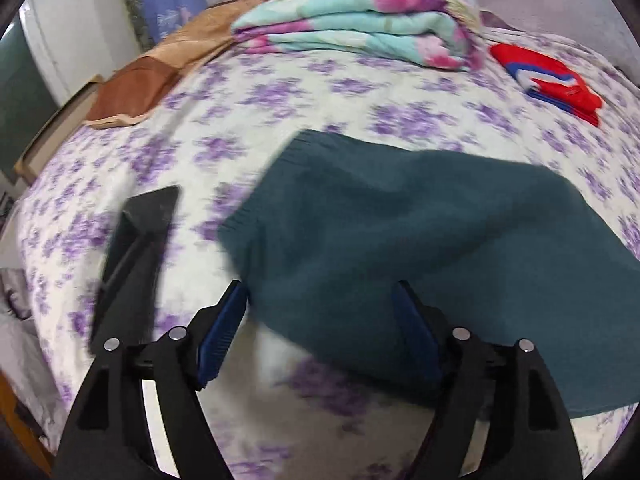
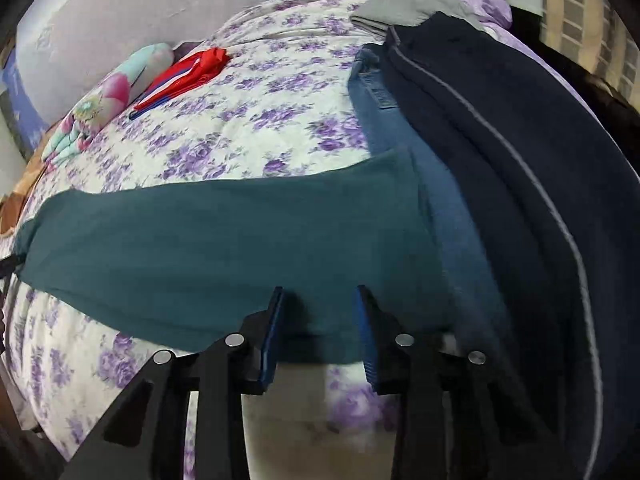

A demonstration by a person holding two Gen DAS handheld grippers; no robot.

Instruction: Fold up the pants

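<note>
Teal pants (image 1: 420,224) lie flat, lengthwise across floral bed (image 1: 360,92). Left gripper (image 1: 320,300) spread wide over one end, pads clear of cloth. Right gripper (image 2: 320,300) part-open over pants edge, beside jeans (image 2: 440,200); pinching nothing.

1. Left wrist view: looking steeply down past the left gripper (image 1: 320,300), close above the bed (image 1: 360,88).
2. Right wrist view: likewise past the right gripper (image 2: 318,300).
3. Shared: teal pants (image 1: 400,216), red garment (image 2: 188,68).
</note>
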